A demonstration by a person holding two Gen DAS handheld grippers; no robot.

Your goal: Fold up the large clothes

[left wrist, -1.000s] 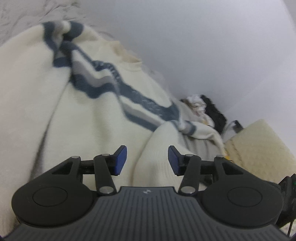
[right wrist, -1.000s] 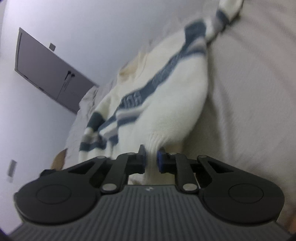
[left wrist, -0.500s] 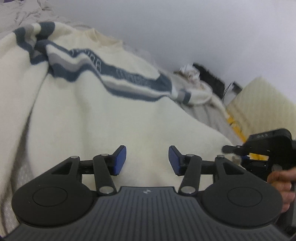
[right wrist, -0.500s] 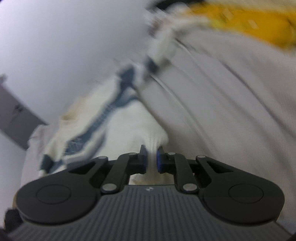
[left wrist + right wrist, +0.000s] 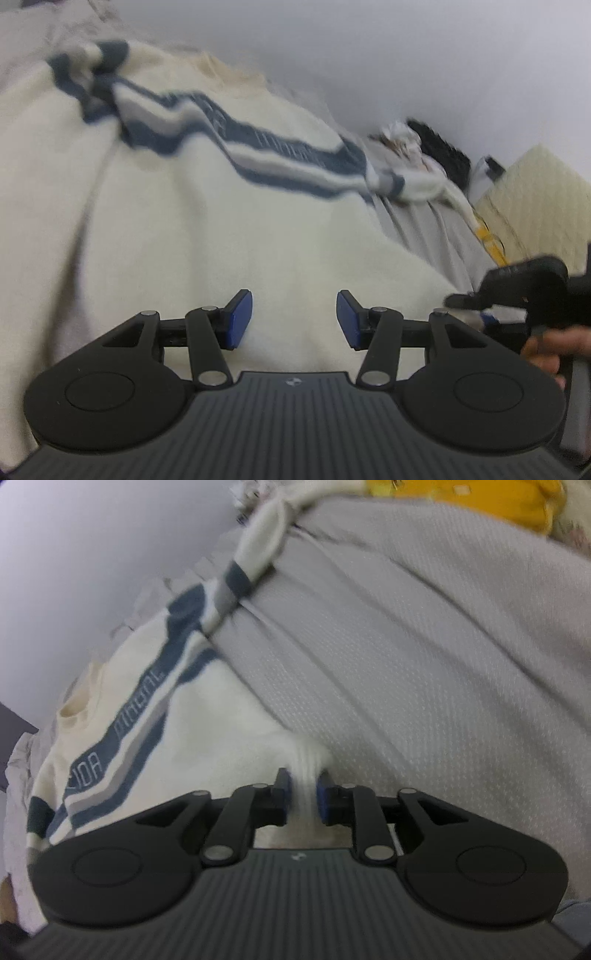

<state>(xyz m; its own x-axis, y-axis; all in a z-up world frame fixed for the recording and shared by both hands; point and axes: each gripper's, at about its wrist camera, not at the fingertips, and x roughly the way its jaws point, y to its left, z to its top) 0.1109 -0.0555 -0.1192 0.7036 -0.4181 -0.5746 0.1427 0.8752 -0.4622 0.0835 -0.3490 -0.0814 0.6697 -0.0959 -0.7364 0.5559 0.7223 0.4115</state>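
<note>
A cream sweater (image 5: 192,221) with navy and grey chest stripes lies spread on a grey bedsheet (image 5: 424,657). My left gripper (image 5: 294,317) is open and empty, just above the sweater's lower body. My right gripper (image 5: 303,794) is shut on the ribbed hem corner of the sweater (image 5: 147,709) at its lower right edge. The right gripper also shows in the left wrist view (image 5: 524,291), at the right, held by a hand. One striped sleeve (image 5: 258,542) stretches away over the sheet.
A yellow item (image 5: 461,498) lies at the far edge of the bed. A cream quilted cushion (image 5: 535,206) and a dark and white pile of clothes (image 5: 424,144) sit by the white wall.
The right gripper has pulled the hem corner out to the right, spreading the sweater flatter. The left gripper stays open over the sweater's body, and its view has shifted slightly.
</note>
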